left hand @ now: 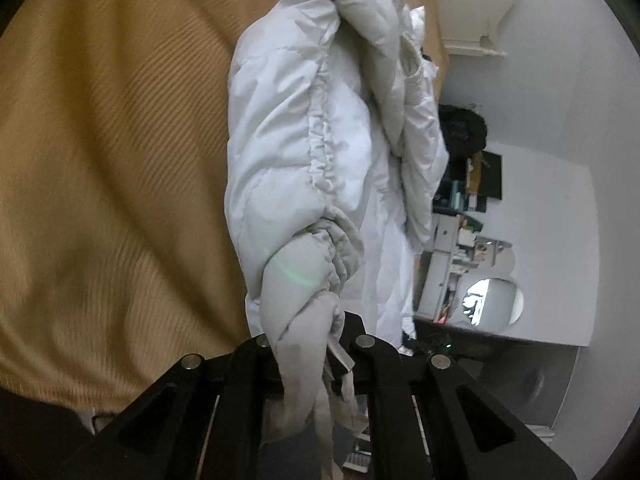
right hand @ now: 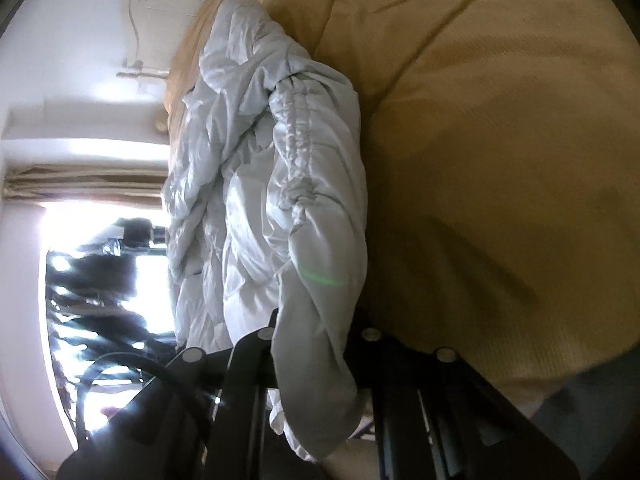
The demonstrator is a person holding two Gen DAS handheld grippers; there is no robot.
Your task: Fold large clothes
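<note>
A white puffy jacket (left hand: 320,152) hangs bunched in front of the tan bed cover (left hand: 112,160). My left gripper (left hand: 312,344) is shut on a twisted fold of the jacket, and the cloth runs down between its black fingers (left hand: 256,360). In the right wrist view the same jacket (right hand: 280,184) hangs in folds with a gathered seam showing. My right gripper (right hand: 316,336) is shut on another bunched fold of it. Both views are turned sideways.
The tan bed cover (right hand: 500,160) fills one side of each view. A white wall, shelves with clutter (left hand: 464,232) and a round mirror (left hand: 492,300) show beyond the jacket. A bright window with a curtain (right hand: 96,240) shows in the right wrist view.
</note>
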